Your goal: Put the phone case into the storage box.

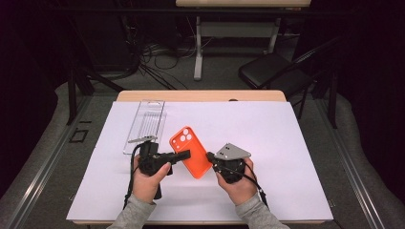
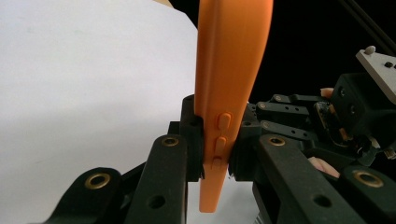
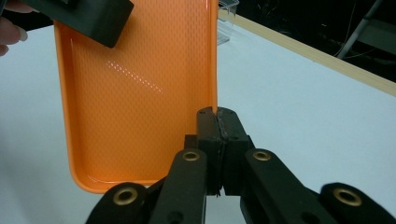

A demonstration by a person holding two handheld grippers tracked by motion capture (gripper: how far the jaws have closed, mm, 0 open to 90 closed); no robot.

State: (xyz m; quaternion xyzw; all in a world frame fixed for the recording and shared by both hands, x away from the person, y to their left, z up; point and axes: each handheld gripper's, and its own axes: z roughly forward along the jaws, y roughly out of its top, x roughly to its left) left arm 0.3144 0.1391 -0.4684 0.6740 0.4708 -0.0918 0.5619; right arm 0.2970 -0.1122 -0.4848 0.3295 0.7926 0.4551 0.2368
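Note:
An orange phone case [image 1: 191, 151] hangs above the white sheet between both grippers, camera holes toward the far end. My left gripper [image 1: 184, 155] is shut on its left long edge; in the left gripper view the pads pinch the case [image 2: 231, 70] by its side buttons, at the left gripper [image 2: 217, 151]. My right gripper [image 1: 210, 156] meets the opposite edge. In the right gripper view the case's textured inside [image 3: 140, 102] faces me, its right wall running down into the shut right gripper [image 3: 218, 126].
A clear plastic tray [image 1: 145, 125] lies on the white sheet [image 1: 267, 143] to the far left of the case. The wooden table edge [image 1: 200, 95] runs along the back. A black chair [image 1: 272, 71] and cables stand on the floor beyond.

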